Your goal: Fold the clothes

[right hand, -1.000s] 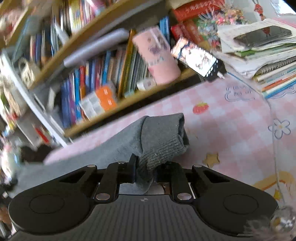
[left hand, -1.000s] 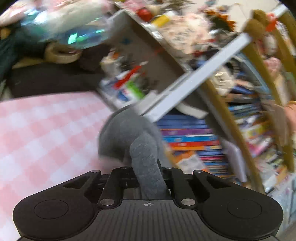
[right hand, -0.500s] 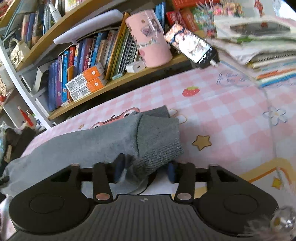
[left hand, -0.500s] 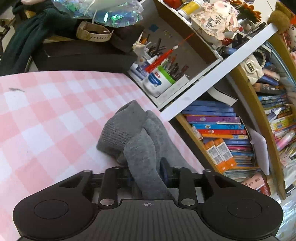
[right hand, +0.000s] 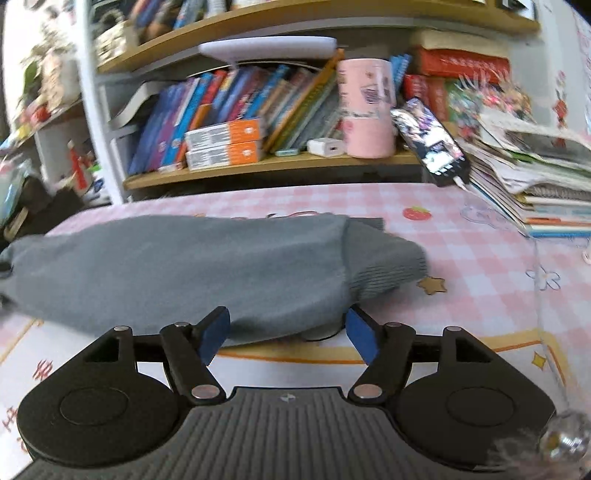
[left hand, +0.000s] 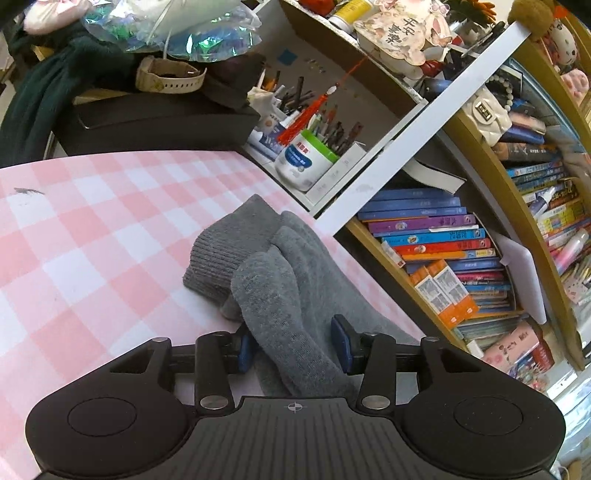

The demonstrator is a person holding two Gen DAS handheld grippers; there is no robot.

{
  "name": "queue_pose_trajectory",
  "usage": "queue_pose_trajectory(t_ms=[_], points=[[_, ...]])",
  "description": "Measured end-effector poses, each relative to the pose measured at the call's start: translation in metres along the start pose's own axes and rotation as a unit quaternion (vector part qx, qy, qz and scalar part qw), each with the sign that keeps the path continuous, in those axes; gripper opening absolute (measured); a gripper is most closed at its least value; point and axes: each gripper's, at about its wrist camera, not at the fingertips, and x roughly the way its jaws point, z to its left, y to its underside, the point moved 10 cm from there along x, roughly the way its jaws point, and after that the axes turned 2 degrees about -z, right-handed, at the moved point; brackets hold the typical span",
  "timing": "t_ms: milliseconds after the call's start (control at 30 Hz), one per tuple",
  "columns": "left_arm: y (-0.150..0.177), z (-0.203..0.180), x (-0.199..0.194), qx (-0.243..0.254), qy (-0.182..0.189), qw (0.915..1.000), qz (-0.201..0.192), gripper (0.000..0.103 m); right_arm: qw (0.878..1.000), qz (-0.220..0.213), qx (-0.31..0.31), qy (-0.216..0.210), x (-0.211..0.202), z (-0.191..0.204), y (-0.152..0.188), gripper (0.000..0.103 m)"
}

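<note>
Two shelves of books [right hand: 236, 110] stand behind the worktop [left hand: 92, 240], whose pink checked cover carries a strawberry and star prints. Grey socks [right hand: 192, 266] lie stretched along it. The left hand-held gripper [left hand: 293, 345] is opening, with a sock toe lying loose between its blue pads. The right hand-held gripper [right hand: 288, 334] is opening too, at the sock's near edge, pads clear of the cloth. A card [left hand: 399, 33] on the upper shelf reads 平安喜乐.

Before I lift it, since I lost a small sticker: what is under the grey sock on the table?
Under the grey sock only the pink checked tablecloth shows, with a printed star at its ribbed cuff. Whatever lies beneath the sock's middle is covered.
</note>
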Motion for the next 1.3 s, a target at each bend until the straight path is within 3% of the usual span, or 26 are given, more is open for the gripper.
queue_pose_trajectory(t_ms=[533,900,1300], points=[[0.001,-0.001,0.001,0.008,-0.001,1.0,-0.002,0.044,0.993,-0.001,-0.09,-0.07,0.009,0.086,-0.002,0.07],[0.002,-0.003,0.001,0.01,0.002,0.9999,-0.002,0.047,0.987,0.001,-0.118,-0.114,0.027,0.121,-0.01,0.071],[0.002,-0.006,0.002,0.016,0.007,0.9998,0.0,0.052,0.975,0.0,-0.157,-0.159,0.073,0.177,-0.029,0.071]])
